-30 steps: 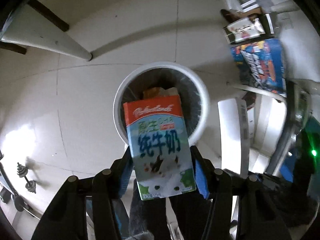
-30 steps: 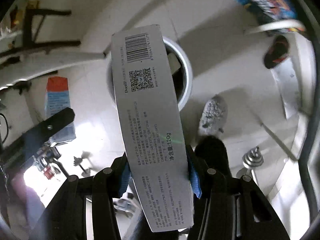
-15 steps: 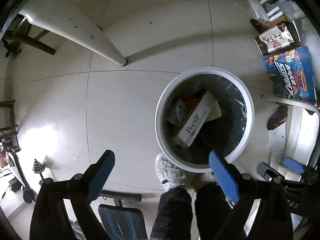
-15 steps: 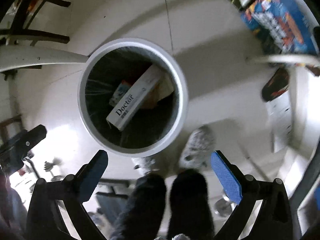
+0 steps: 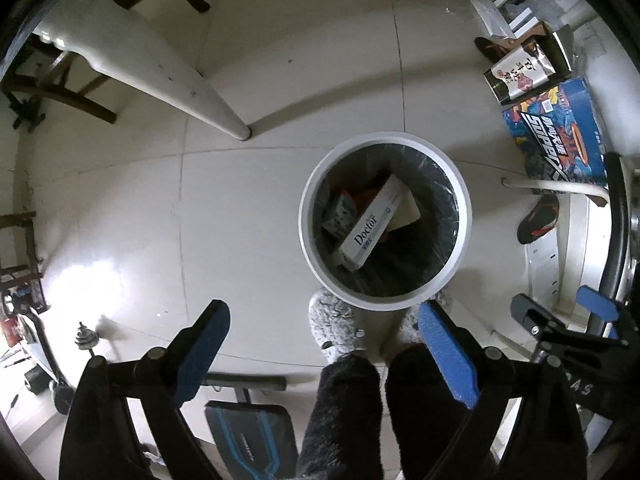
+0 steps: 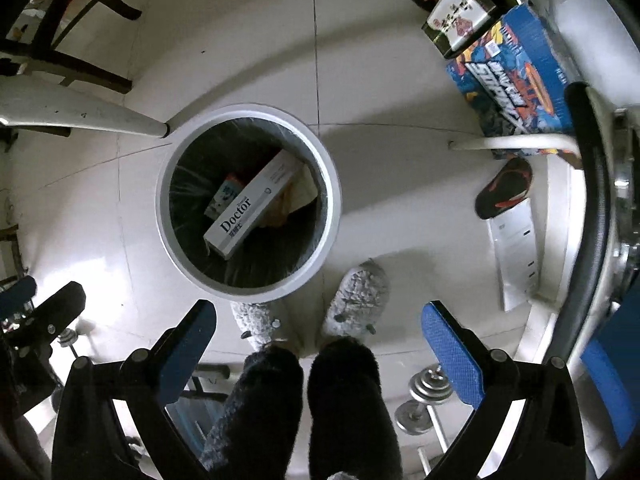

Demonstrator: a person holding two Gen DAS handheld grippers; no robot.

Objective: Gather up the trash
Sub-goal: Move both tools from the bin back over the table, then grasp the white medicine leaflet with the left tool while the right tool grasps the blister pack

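A white round bin (image 5: 309, 216) with a black liner stands on the tiled floor, straight below both grippers. Inside it a long white box marked "Doctor" (image 5: 372, 228) lies slantwise over a blue and white milk carton (image 5: 340, 213) and other trash. The right wrist view shows the same bin (image 6: 166, 200), box (image 6: 248, 212) and carton (image 6: 224, 196). My left gripper (image 5: 323, 314) hangs open above the bin's near rim, nothing between its blue pads. My right gripper (image 6: 319, 312) is open and empty too, just right of the bin.
A person's grey fluffy slippers (image 5: 334, 326) stand against the bin's near side. A white table leg (image 5: 168, 80) slants down beside the bin. A blue printed box (image 5: 556, 136), a dark shoe (image 6: 504, 188), dumbbells (image 6: 428, 392) and a weight bench (image 5: 248, 432) crowd the floor around.
Both grippers opened wide. The milk carton left my left gripper and the white box left my right one; both now lie in the bin. The left view has risen.
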